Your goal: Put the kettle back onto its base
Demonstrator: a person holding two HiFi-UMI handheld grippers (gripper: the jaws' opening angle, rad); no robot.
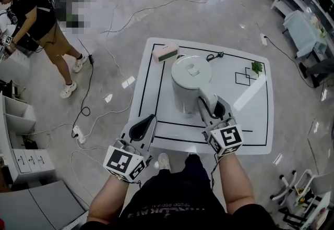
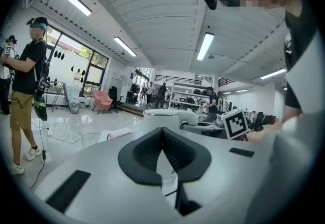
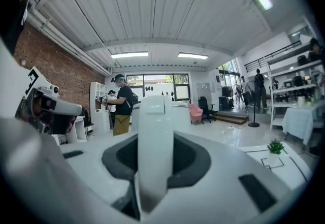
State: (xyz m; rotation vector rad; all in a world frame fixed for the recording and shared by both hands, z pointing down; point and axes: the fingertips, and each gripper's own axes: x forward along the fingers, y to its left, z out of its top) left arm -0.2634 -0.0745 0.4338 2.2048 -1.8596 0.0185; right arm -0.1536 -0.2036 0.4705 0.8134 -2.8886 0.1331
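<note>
Over white table [image 1: 255, 114], smooth rounded kettle [image 1: 190, 75], right gripper [image 1: 211, 105] clamping its handle [image 3: 155, 136], left gripper [image 1: 148, 121] closed, empty

The kettle [image 1: 190, 80] stands in the middle of the table [image 1: 250, 119], with a box [image 1: 165, 53] behind it at the left and a small plant [image 1: 256, 68] behind at the right. The right gripper [image 1: 209, 106] grips its handle on the near side; the left gripper [image 1: 148, 119] is over the near left edge, apart from it.

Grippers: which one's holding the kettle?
The right gripper, clamped on the kettle by its handle. The left gripper is shut, empty, short of the kettle.
</note>
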